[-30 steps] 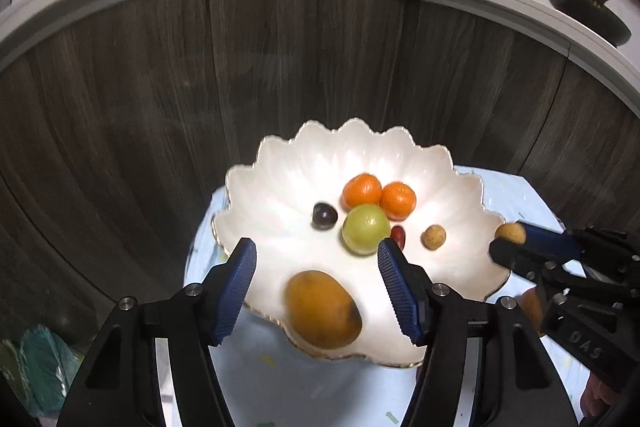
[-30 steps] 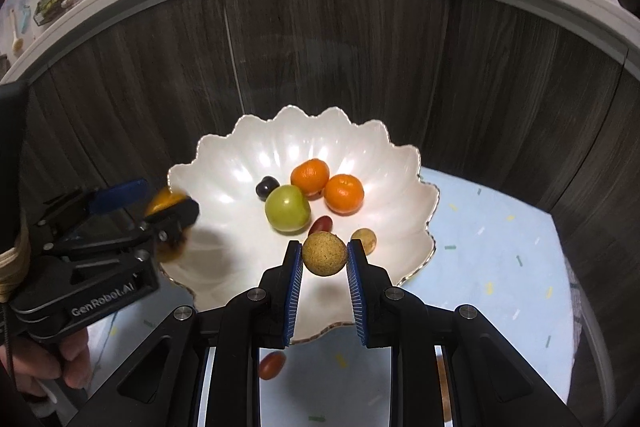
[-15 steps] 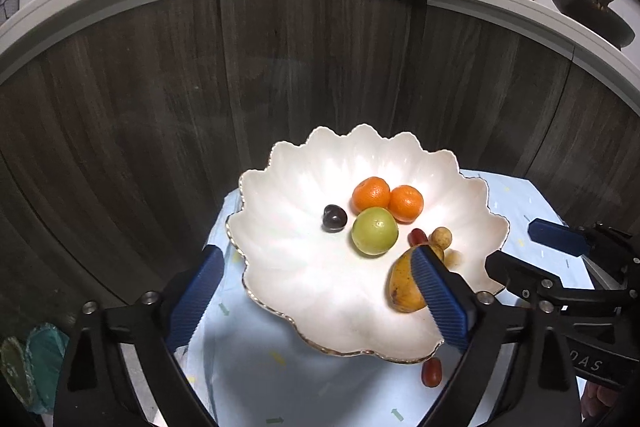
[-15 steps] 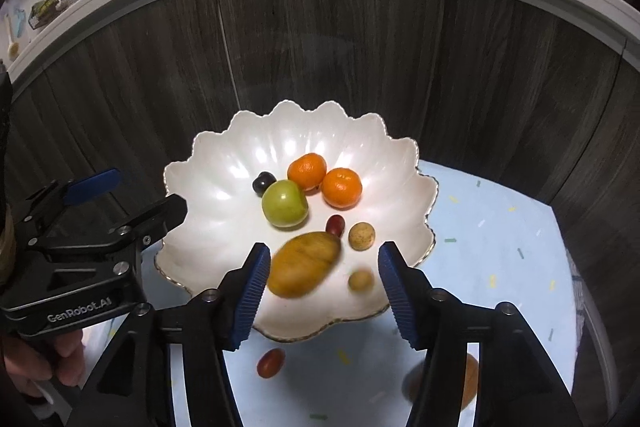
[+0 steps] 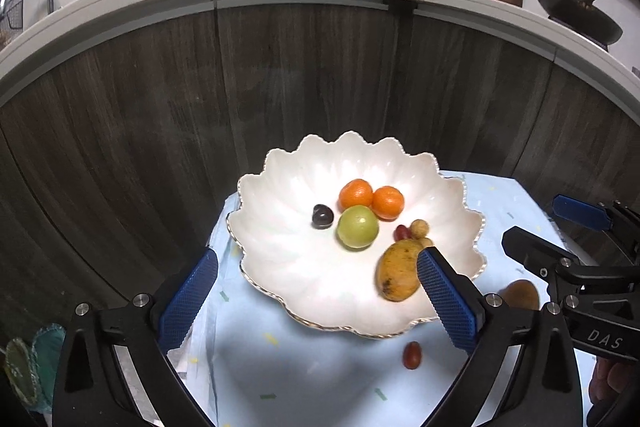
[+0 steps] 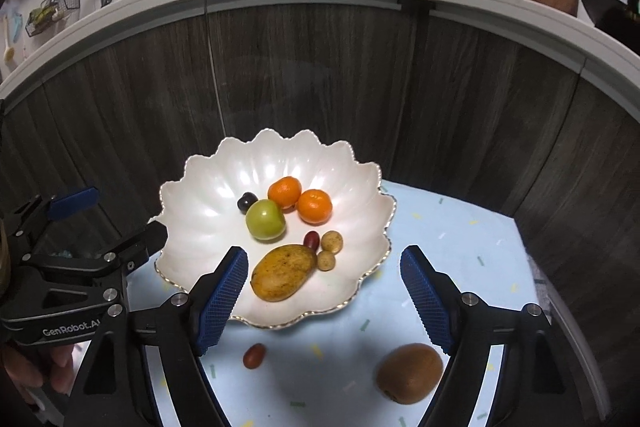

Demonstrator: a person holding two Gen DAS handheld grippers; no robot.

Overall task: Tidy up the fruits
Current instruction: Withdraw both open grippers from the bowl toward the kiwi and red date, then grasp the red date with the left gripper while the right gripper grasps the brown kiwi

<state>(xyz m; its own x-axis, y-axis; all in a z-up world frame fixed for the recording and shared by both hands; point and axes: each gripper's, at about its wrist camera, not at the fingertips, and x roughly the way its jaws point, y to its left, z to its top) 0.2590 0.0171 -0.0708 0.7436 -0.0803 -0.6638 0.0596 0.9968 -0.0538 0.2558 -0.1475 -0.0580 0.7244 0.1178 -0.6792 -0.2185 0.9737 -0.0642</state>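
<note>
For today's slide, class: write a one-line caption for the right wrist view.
Open right tool above a scalloped white bowl of fruit; kiwi and a red grape tomato remain on the cloth.

Scalloped bowl [image 6: 192,195] — glossy white ceramic look, metallic-edged rim. Tabletop [image 6: 452,251] — matt pale-blue cloth, speckled. Kiwi [image 6: 409,372] — rough, fuzzy brown skin. Cabinet front [image 6: 320,67] — dark matt wood grain.

kiwi [image 6: 409,373] on cloth, bowl [image 6: 192,187] ahead
</note>
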